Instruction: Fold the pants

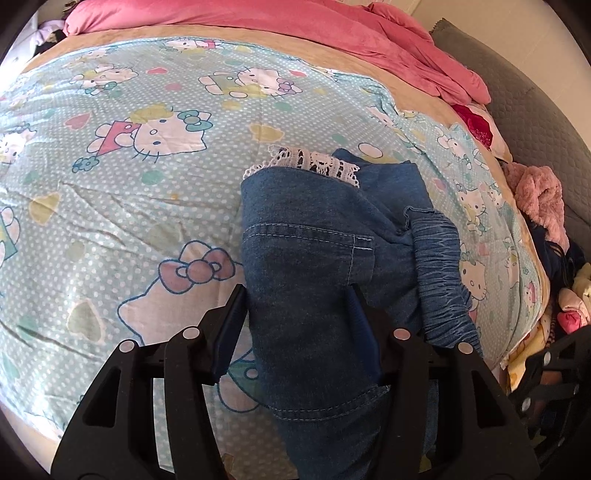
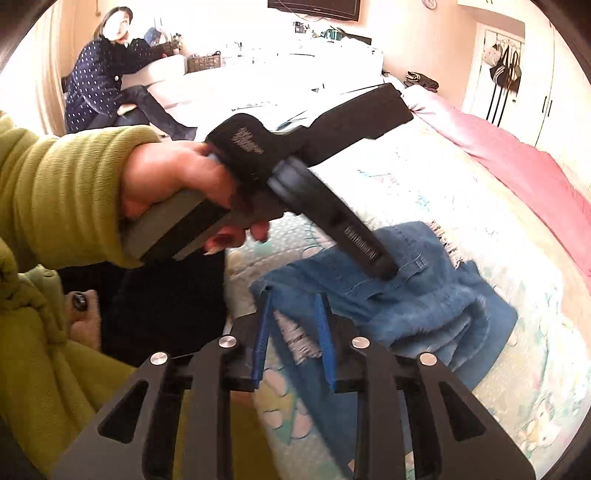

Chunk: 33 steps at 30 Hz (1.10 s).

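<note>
The pants [image 1: 314, 240] are blue jeans, small, with light stitching on a pocket. They are folded into a thick bundle. White lace [image 1: 314, 162] sticks out at the far end of the bundle. A bunched, stretchy waistband [image 1: 439, 273] runs down the right side in the left wrist view. The cloth looks soft and a bit wrinkled.

The pants lie on a bed sheet [image 1: 129, 203] that is light blue with white dots and cartoon cats. They sit near the edge of the bed. Behind them is a pink blanket [image 1: 332, 33], well apart from the pants.

In the left wrist view the long side of the bundle runs away from the camera, from the near edge up toward the lace end. The lace end points to the pink blanket.

The left claw [image 1: 297, 299] has its two fingers spread apart, and they sit on each side of the near part of the pants. One blue finger pad [image 1: 229, 328] is beside the left edge of the jeans. It is not pinching the cloth.

In the right wrist view the right claw [image 2: 295, 306] is also spread apart, with nothing squeezed between its fingers. It is close to a corner of the pants [image 2: 406, 302]. A hand [image 2: 177, 184] in a green sleeve [image 2: 62, 192] holds the left claw's handle above the jeans.
</note>
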{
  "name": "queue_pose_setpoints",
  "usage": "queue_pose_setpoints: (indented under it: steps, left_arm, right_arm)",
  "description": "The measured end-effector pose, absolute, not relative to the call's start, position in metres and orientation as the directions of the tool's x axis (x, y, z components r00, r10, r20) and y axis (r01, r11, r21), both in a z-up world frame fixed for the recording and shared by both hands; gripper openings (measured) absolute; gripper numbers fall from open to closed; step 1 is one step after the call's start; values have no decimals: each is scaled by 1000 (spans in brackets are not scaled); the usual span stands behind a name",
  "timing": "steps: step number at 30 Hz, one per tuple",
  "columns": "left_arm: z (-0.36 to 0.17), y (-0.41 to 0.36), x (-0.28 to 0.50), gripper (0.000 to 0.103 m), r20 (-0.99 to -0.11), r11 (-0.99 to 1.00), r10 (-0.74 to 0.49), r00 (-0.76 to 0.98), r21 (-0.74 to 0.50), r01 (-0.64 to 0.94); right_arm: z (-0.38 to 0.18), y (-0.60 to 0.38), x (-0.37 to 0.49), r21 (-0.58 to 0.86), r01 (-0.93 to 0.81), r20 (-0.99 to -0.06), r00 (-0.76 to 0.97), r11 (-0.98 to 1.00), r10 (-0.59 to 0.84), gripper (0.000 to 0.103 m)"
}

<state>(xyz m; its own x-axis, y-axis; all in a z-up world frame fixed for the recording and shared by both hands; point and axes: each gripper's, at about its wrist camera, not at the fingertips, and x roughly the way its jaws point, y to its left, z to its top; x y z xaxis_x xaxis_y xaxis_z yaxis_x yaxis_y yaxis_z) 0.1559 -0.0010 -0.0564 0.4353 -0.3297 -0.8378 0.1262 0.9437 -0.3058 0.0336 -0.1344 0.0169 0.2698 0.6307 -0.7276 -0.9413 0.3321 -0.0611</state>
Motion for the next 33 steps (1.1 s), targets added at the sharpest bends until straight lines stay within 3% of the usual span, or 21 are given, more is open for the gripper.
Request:
queue_pose_setpoints:
  steps: [3,5,9,12,17,19,23,25,27,30,33]
  left_arm:
    - [-56,-1,156,47,-838,943,-330,435,-307,124]
    - [-57,-1,155,47,-837,942,-334,434,-313,121]
    - [-56,-2,152,47,-834,941,-337,437,-313,129]
    - [-50,-4,148,47,-829,943,-333,450,-304,138]
    - [-27,-3,136,58,-806,954,-301,510,-259,155]
    - [-19,-1,133,62,-800,959,-284,529,-239,152]
    - [-1,5,128,73,-786,970,-243,569,-200,139]
    - [6,8,124,78,-777,975,-222,588,-183,126]
    - [14,9,122,82,-765,978,-209,609,-174,118]
    - [25,9,120,86,-750,983,-185,636,-152,106]
    - [30,6,119,93,-743,986,-165,648,-132,100]
  right_arm:
    - [1,-126,50,-64,-920,-761,295,387,577,38]
    - [-19,-122,59,-48,-908,-816,276,417,508,36]
    - [-19,-121,47,-33,-918,-824,249,396,510,38]
    - [-8,-130,45,7,-915,-808,232,404,541,38]
    - [29,-156,43,74,-901,-744,235,427,625,38]
    - [46,-167,43,76,-891,-710,267,447,652,47]
    - [73,-192,47,57,-859,-645,358,509,675,55]
    - [87,-210,57,48,-821,-617,424,569,664,72]
    - [98,-223,63,63,-790,-584,467,610,664,73]
    - [107,-237,74,68,-719,-553,550,692,626,88]
    - [107,-252,86,97,-648,-544,601,755,586,91]
